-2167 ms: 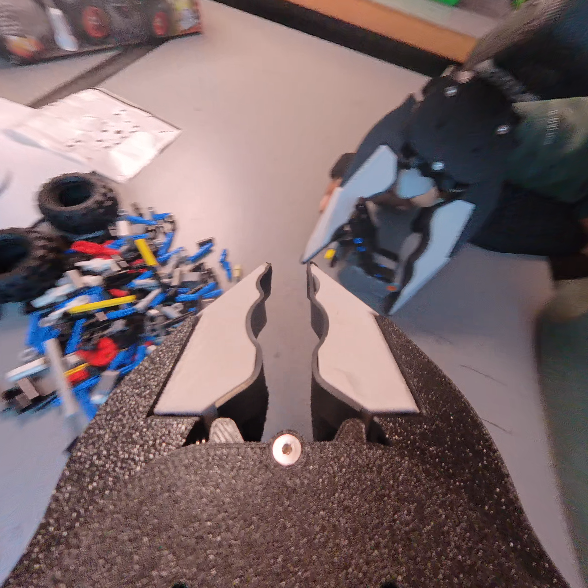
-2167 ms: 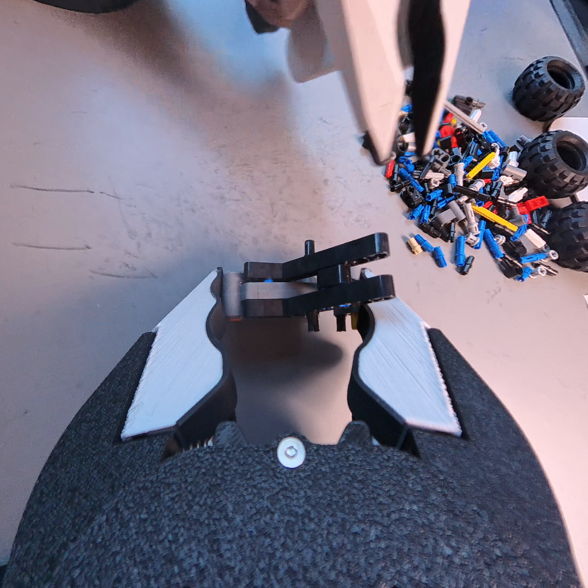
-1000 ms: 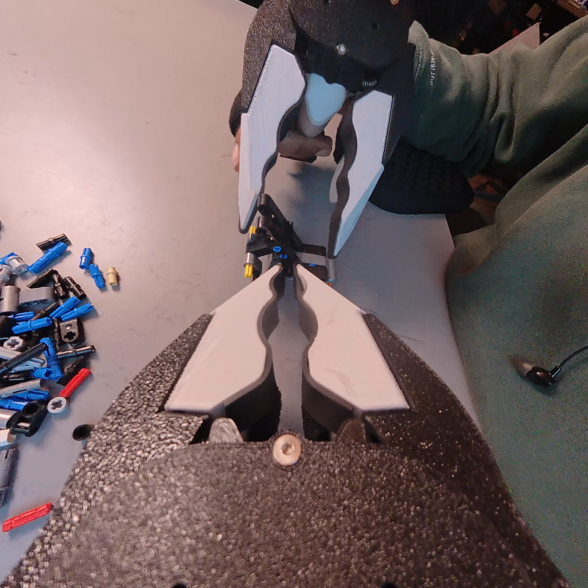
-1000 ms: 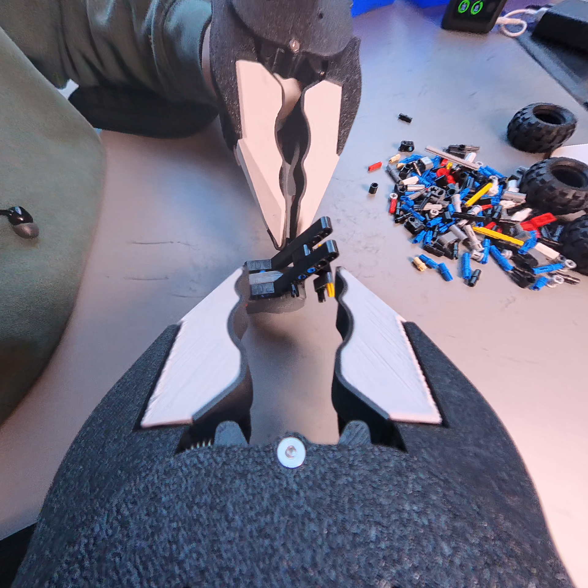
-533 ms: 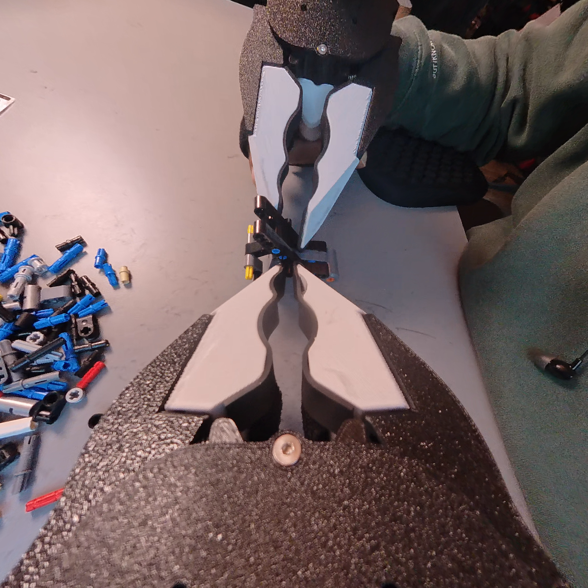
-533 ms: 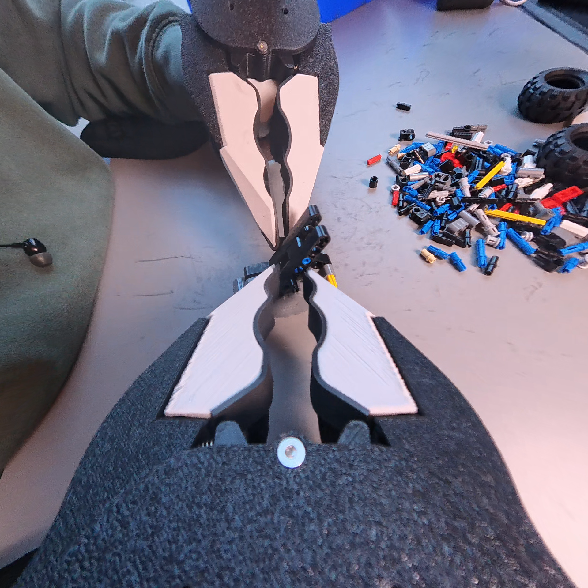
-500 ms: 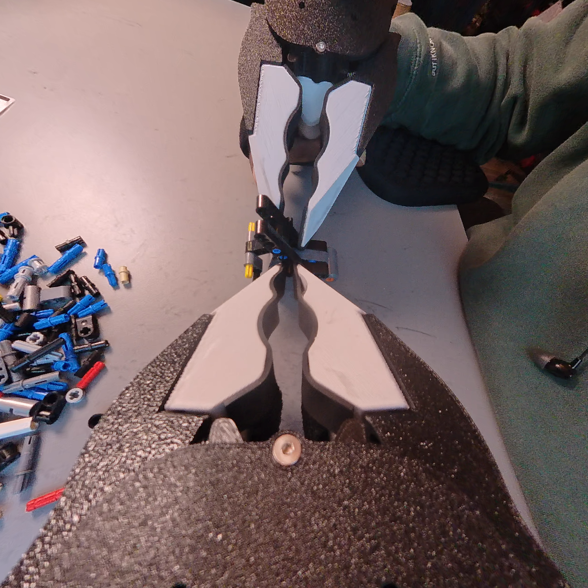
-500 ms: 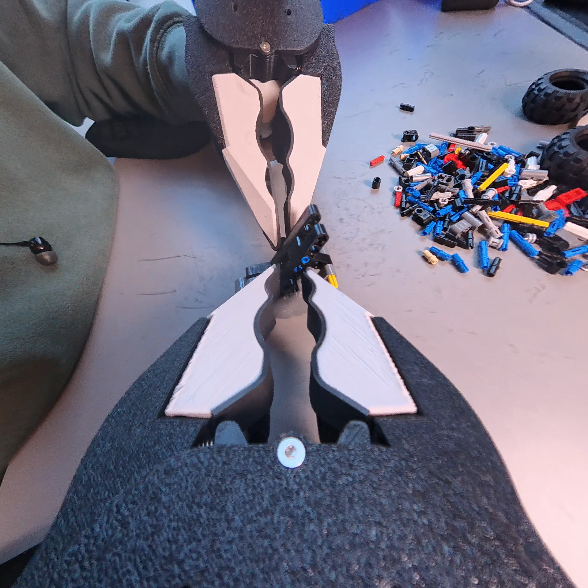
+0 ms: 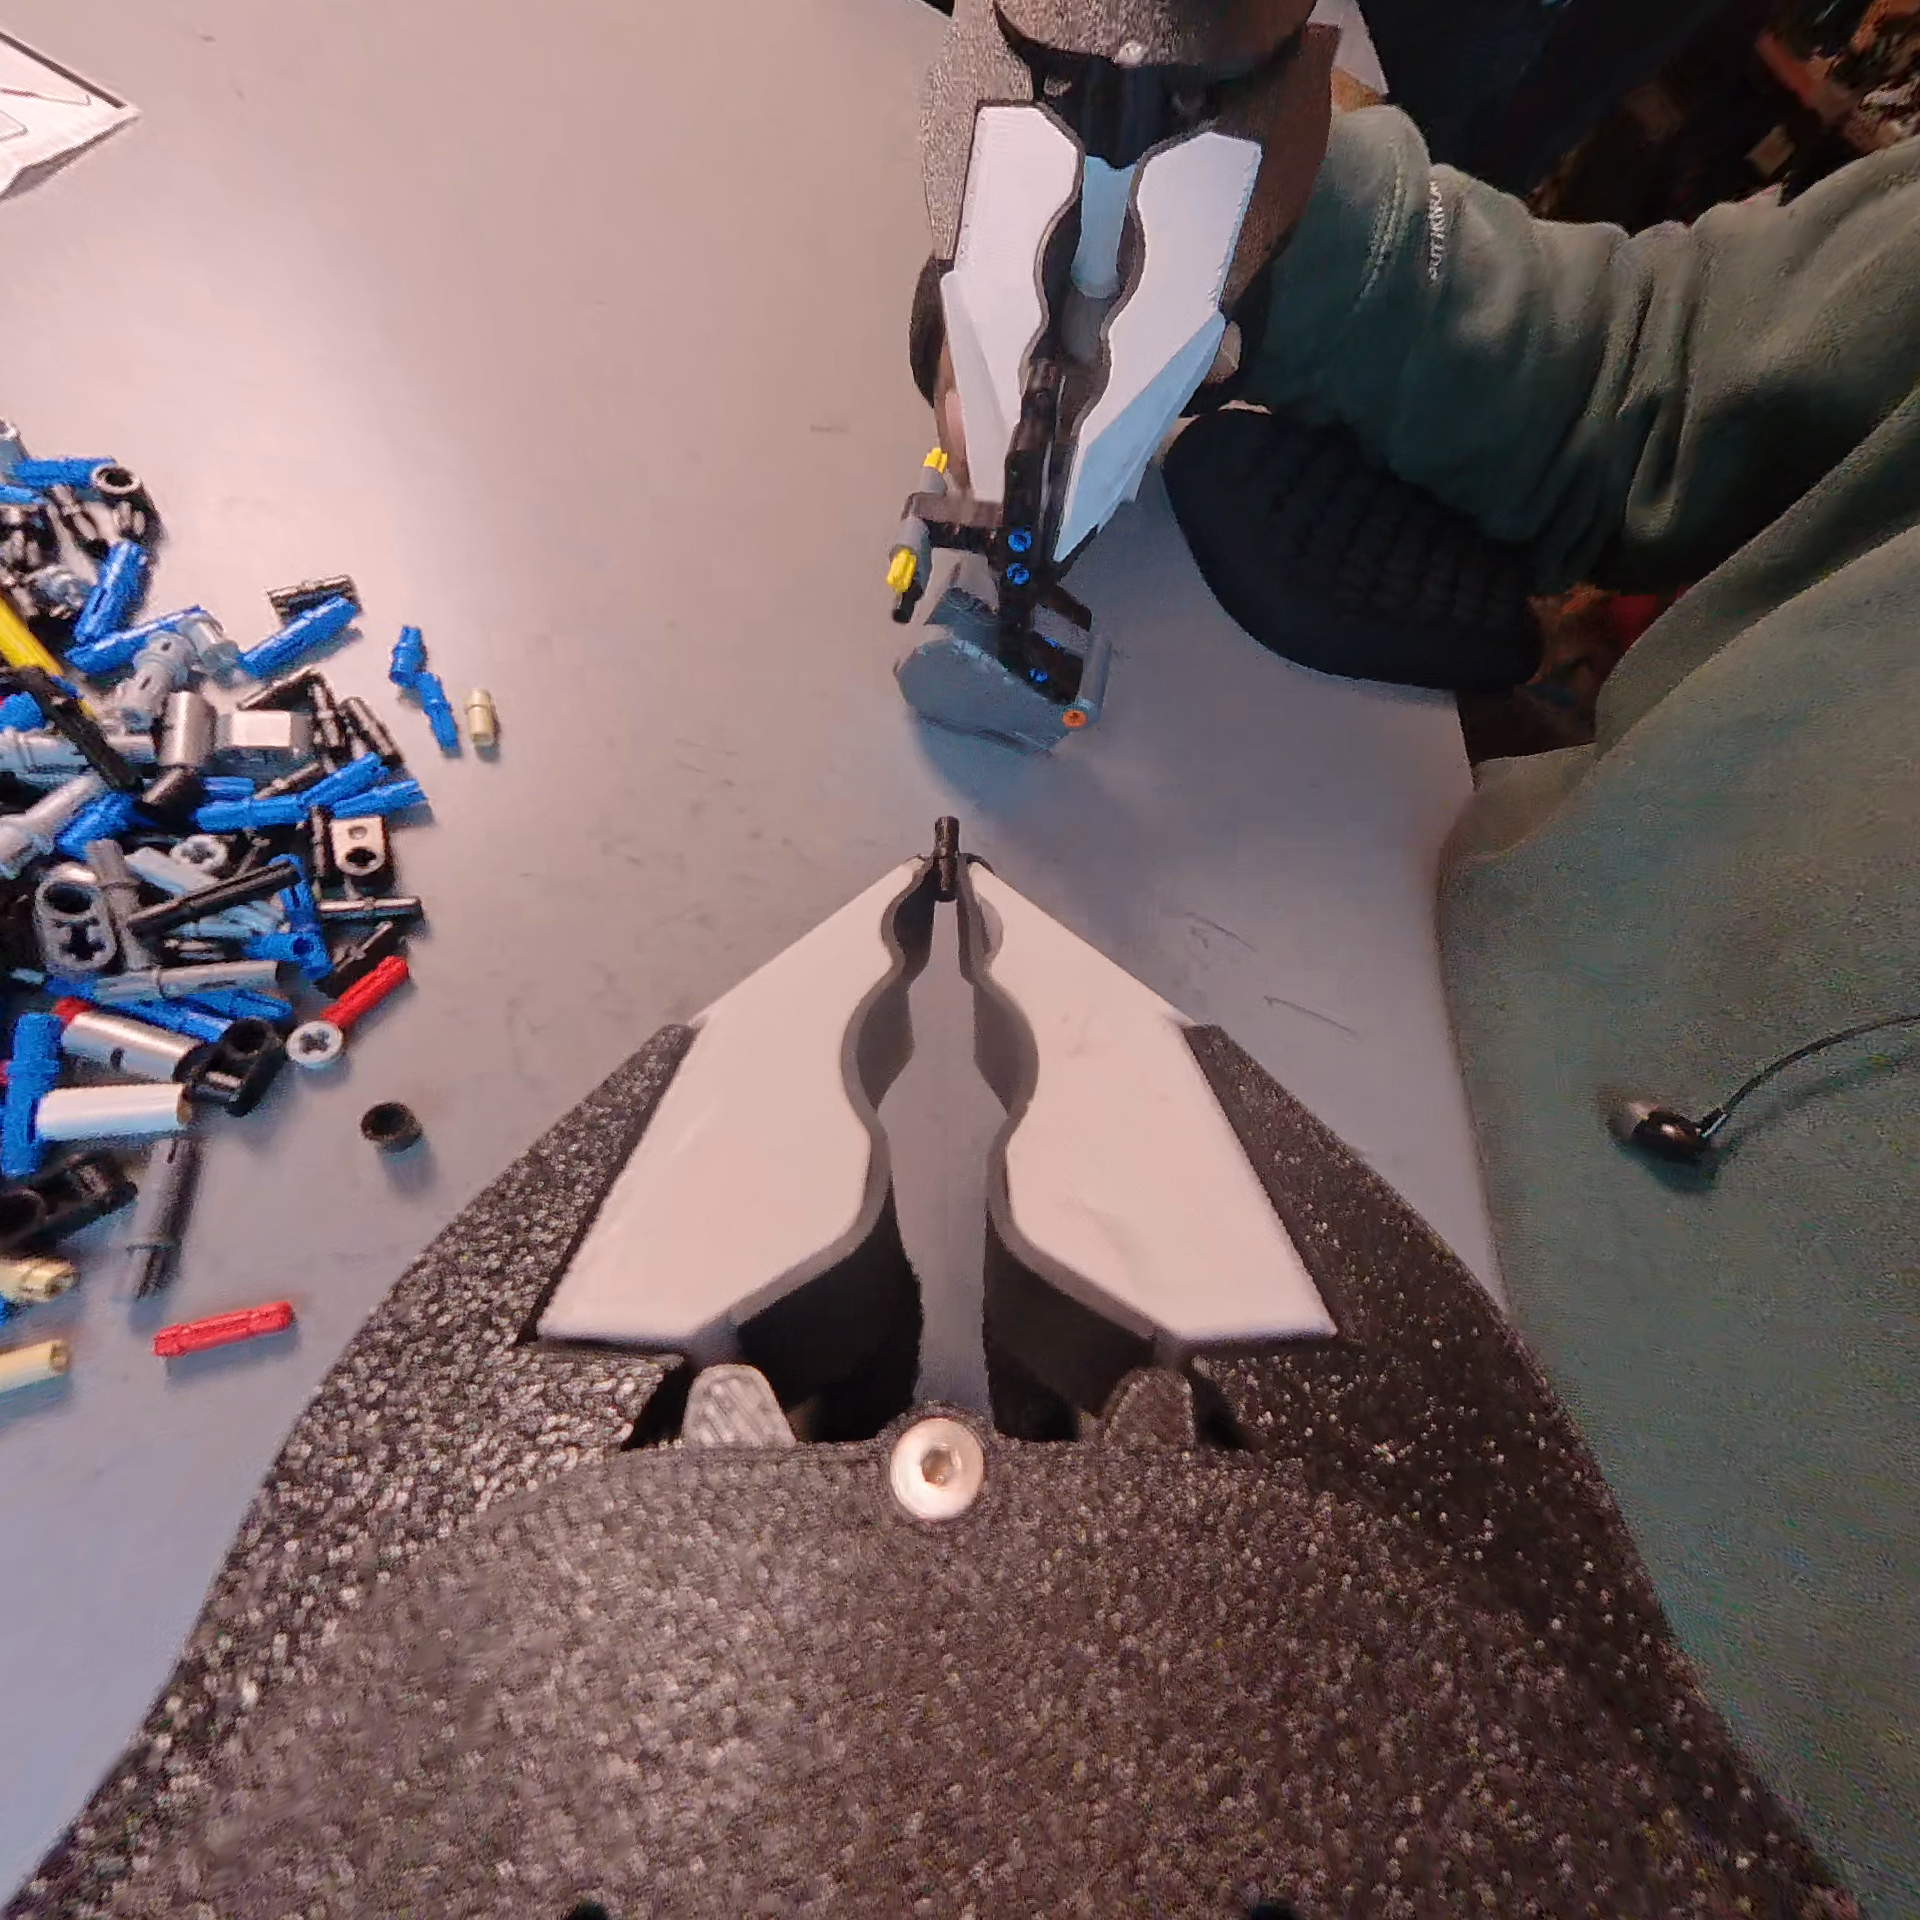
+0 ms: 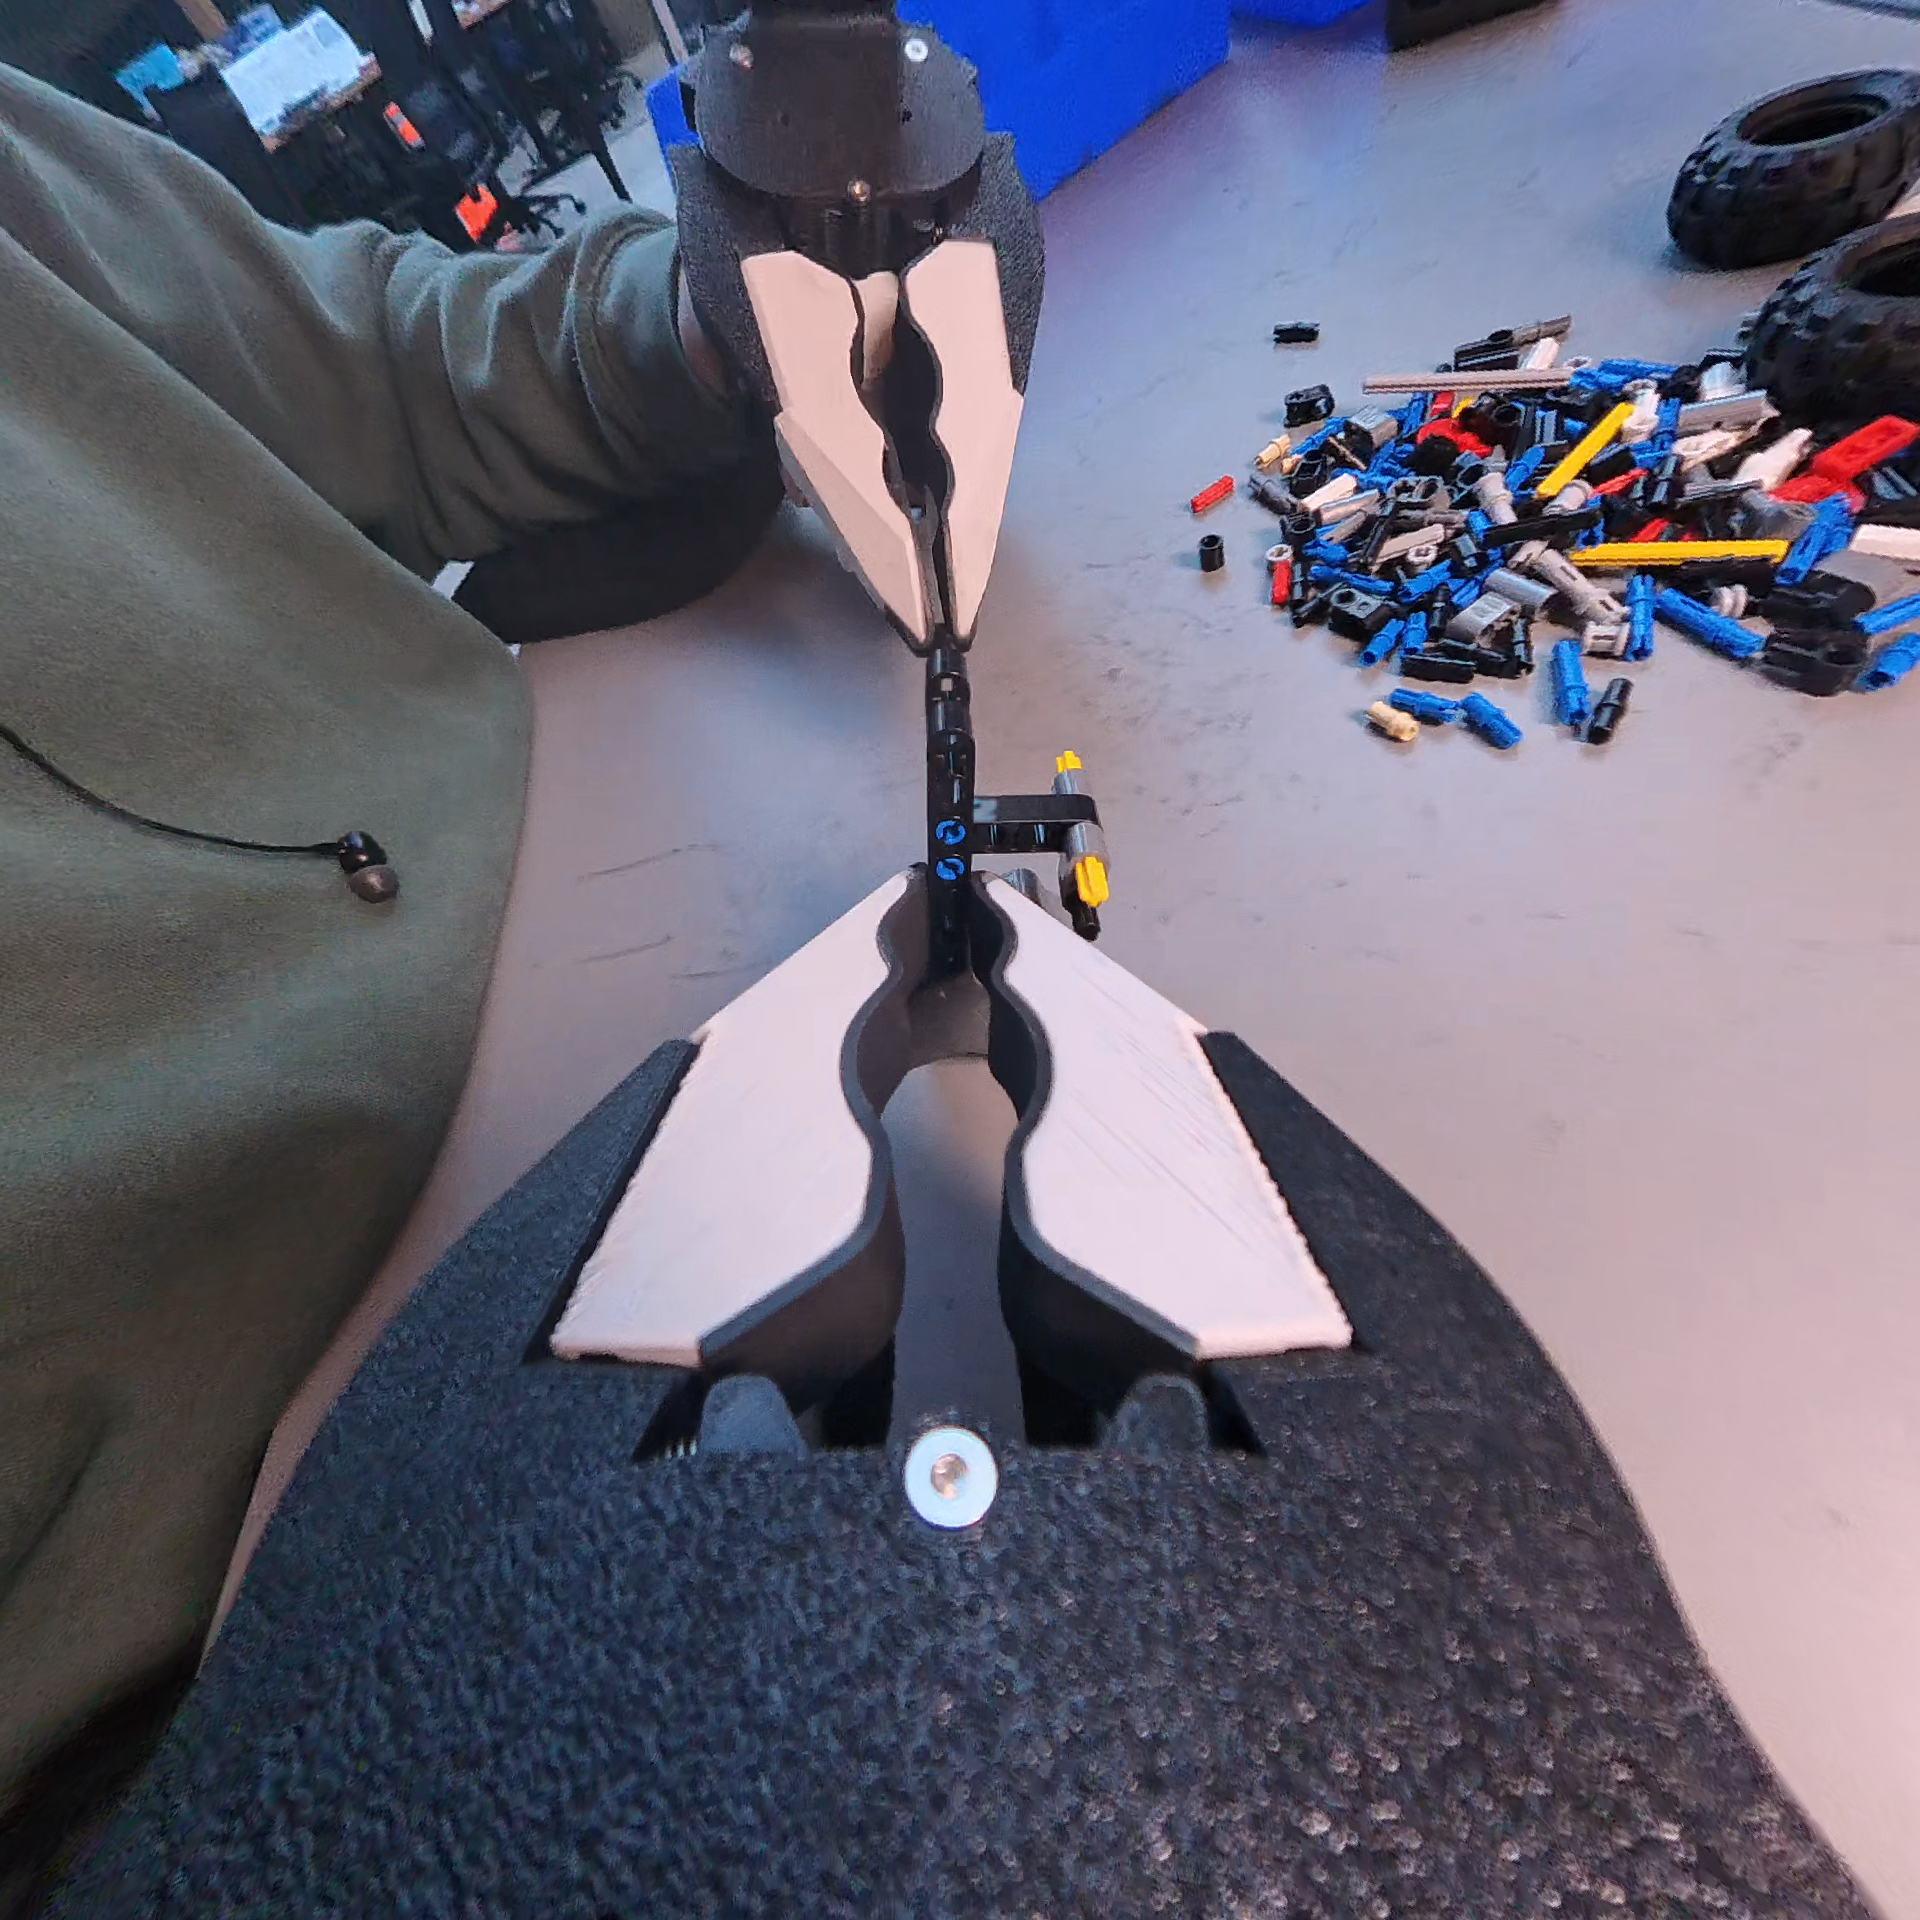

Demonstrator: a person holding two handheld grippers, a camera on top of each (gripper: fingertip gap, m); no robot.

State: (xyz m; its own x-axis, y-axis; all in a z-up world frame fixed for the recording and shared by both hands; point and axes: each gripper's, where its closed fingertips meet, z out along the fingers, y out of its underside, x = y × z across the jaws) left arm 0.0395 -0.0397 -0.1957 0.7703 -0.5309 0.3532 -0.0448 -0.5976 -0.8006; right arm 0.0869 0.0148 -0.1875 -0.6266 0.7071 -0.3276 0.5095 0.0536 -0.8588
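Little to read here. The green fleece sleeve (image 9: 1475, 312) at upper right in the left wrist view has one short line of small pale lettering near the cuff, running sideways, prob. a brand mark. The white printed paper sheet (image 9: 42, 99) at the top-left corner of the grey tabletop (image 9: 623, 312) shows thin line drawings, but any print on it is too small to make out. In the right wrist view, the white sheet or screen (image 10: 296, 68) far back at top left has marks on it, too blurred to read. No nos., signs or stickers legible elsewhere.
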